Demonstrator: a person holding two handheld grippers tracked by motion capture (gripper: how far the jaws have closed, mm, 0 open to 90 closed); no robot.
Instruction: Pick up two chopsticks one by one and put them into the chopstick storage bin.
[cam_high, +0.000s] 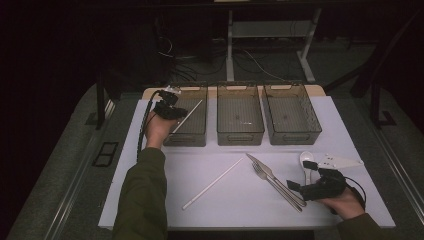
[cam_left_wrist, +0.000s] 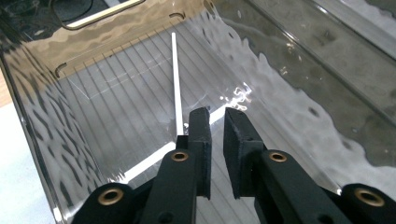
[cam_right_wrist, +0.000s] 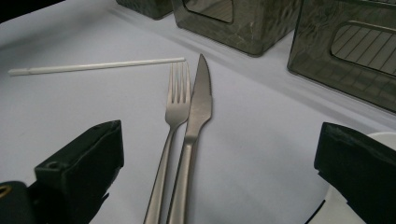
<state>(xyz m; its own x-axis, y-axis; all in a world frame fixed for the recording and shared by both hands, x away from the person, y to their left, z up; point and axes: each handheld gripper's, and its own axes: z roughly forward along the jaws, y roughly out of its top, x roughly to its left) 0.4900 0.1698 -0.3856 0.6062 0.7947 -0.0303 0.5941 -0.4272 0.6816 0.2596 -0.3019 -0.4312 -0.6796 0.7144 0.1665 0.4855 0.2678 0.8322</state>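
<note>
My left gripper (cam_high: 170, 109) hangs over the left smoky-clear bin (cam_high: 186, 140). In the left gripper view its jaws (cam_left_wrist: 217, 133) stand a small gap apart with nothing between them. A white straw (cam_left_wrist: 176, 79) leans inside that bin, its near end just beside the left jaw; the straw (cam_high: 188, 115) also shows in the high view. My right gripper (cam_high: 301, 176) rests near the table's front right, wide open. A steel fork (cam_right_wrist: 175, 116) and knife (cam_right_wrist: 198, 102) lie side by side, their handles between its jaws (cam_right_wrist: 219, 140) and untouched.
A second white straw (cam_high: 212, 183) lies on the white mat (cam_high: 150, 200) left of the fork (cam_high: 272, 182). A white spoon (cam_high: 306, 161) lies by the right gripper. The middle bin (cam_high: 240, 135) and right bin (cam_high: 294, 136) stand at the back.
</note>
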